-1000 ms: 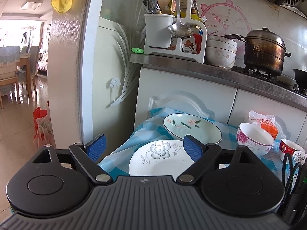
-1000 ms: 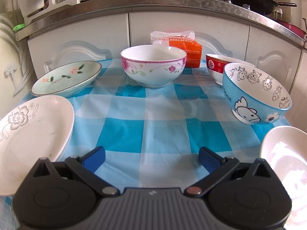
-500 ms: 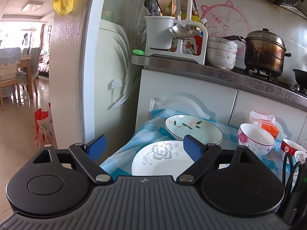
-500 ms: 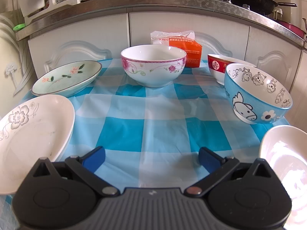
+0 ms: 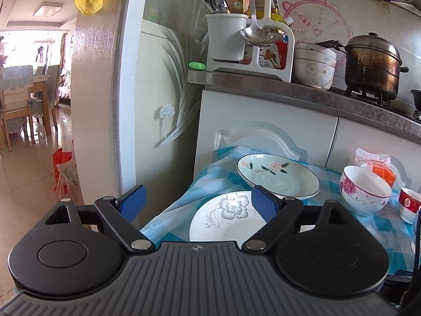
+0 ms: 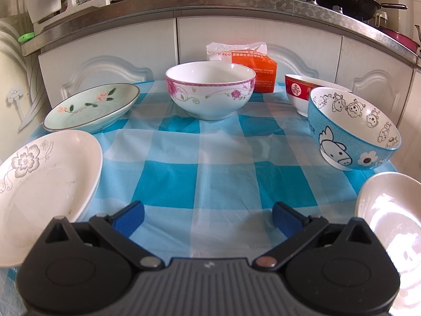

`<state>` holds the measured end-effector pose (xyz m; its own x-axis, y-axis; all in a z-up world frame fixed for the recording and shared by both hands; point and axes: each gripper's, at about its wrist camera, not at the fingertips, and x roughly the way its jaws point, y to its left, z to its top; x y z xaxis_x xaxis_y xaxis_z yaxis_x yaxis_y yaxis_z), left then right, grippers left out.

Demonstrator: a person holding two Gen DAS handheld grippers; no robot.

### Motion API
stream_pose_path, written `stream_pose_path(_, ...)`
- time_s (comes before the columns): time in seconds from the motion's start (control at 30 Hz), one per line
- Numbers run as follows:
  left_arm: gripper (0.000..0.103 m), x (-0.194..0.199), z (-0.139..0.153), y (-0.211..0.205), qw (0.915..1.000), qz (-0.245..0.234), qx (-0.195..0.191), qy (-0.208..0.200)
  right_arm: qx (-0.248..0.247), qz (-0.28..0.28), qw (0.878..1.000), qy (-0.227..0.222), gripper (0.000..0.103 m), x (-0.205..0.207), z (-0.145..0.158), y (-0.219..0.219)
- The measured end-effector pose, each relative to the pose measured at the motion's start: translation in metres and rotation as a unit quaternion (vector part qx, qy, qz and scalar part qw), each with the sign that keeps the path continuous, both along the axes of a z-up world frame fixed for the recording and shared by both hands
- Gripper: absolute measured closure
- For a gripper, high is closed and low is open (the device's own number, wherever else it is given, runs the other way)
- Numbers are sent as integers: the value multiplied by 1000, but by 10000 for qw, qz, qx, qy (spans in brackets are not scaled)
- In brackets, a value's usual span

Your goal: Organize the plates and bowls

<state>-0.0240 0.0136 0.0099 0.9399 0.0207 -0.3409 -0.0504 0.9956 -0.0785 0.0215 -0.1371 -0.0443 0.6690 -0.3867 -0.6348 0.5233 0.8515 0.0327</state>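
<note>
**Both grippers spread wide over a table of plates and bowls**

The left gripper [image 5: 196,201] hangs with its blue pads far apart, gripping nothing and touching nothing. Its right pad sits in front of the rim of the white flower plate [image 5: 226,218] in the lower centre of that view, while its left pad is out past the table's edge, over the floor side. The right gripper [image 6: 208,216] is likewise splayed wide and empty, low in its frame above a bare stretch of the blue checked tablecloth [image 6: 184,181].

Counting from the right wrist view, there are two plates, both on the left of the frame: the white flower plate [image 6: 44,184] at lower left, and the pale green plate [image 6: 92,108] with pink blossoms just behind it, the two very close together.

Four bowls stand clearly: the pink-flowered bowl [image 6: 210,89] at centre back, the red-banded bowl [image 6: 302,92] right of it, the blue cartoon bowl [image 6: 352,129] tilted on its foot just in front of the red one, and a plain white bowl [image 6: 389,223] cut off at the lower right edge.

One orange packet [image 6: 252,65] rests behind the pink-flowered bowl against the white cabinet doors [image 6: 110,50].

On the counter [image 5: 289,89] above, in the upper middle of the left view, sit a stack of bowls [image 5: 314,64], a utensil holder [image 5: 229,36] and one browned pot [image 5: 371,63].
</note>
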Motion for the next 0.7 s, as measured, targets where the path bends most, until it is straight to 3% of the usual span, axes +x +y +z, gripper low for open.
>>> stream_pose_path(0.43, 0, 7, -7, 1, 9999, 51, 59, 96, 0, 1, 10000, -1, 0, 0, 0, 0)
stream_pose_path(0.7, 0, 2, 0, 3, 9999, 35, -99, 25, -2, 4, 10000, -3, 0, 0, 0, 0)
